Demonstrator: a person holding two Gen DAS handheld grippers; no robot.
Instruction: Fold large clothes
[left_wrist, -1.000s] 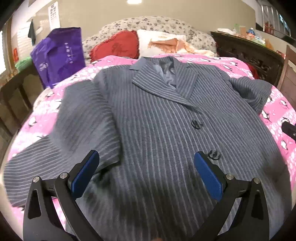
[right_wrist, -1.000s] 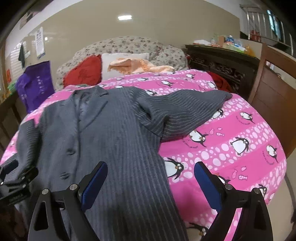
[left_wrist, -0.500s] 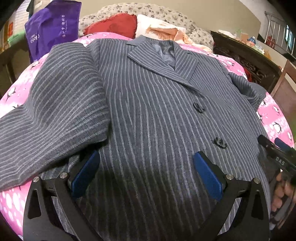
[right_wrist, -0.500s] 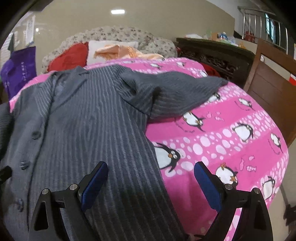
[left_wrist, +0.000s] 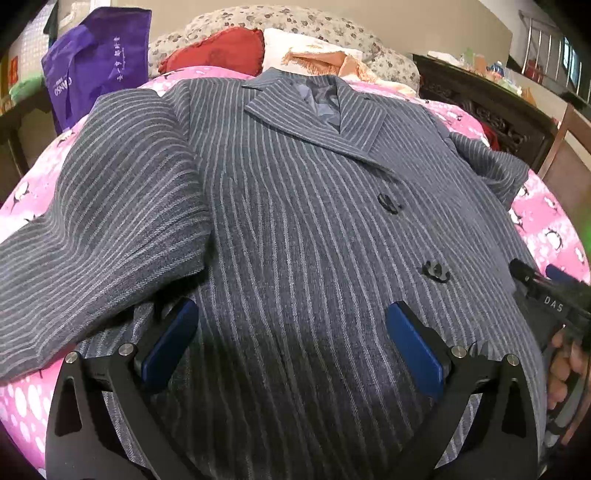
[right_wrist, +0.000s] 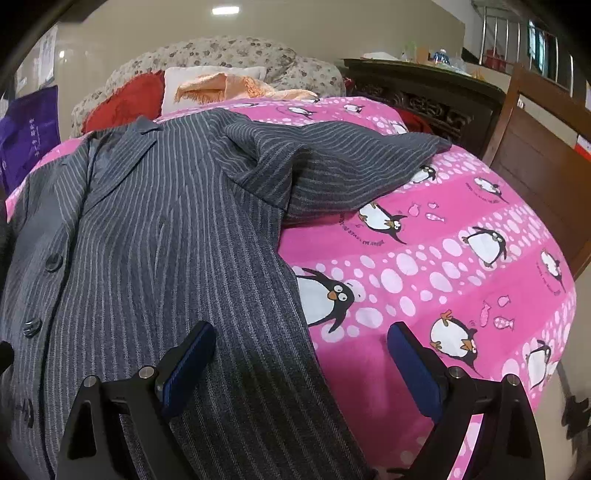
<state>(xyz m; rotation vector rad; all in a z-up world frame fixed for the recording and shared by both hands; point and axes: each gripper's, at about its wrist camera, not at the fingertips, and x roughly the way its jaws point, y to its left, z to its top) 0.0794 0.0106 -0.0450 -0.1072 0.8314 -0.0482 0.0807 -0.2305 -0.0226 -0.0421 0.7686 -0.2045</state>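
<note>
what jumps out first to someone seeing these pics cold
A big grey pinstriped jacket lies face up and buttoned, filling the middle of the bed, one sleeve spread sideways. Under it glows a hot pink penguin bedspread, bare on the right side. Both the left gripper and right gripper hang open over the jacket's lower part.

Jacket (left_wrist: 295, 229) spread front-up across the bed (right_wrist: 443, 266), collar toward the pillows (left_wrist: 229, 48) at the head edge. One sleeve (left_wrist: 110, 221) folded toward the left edge, other sleeve (right_wrist: 351, 162) reaching the right edge. Bag (left_wrist: 96, 66) beyond the head-left corner.
</note>
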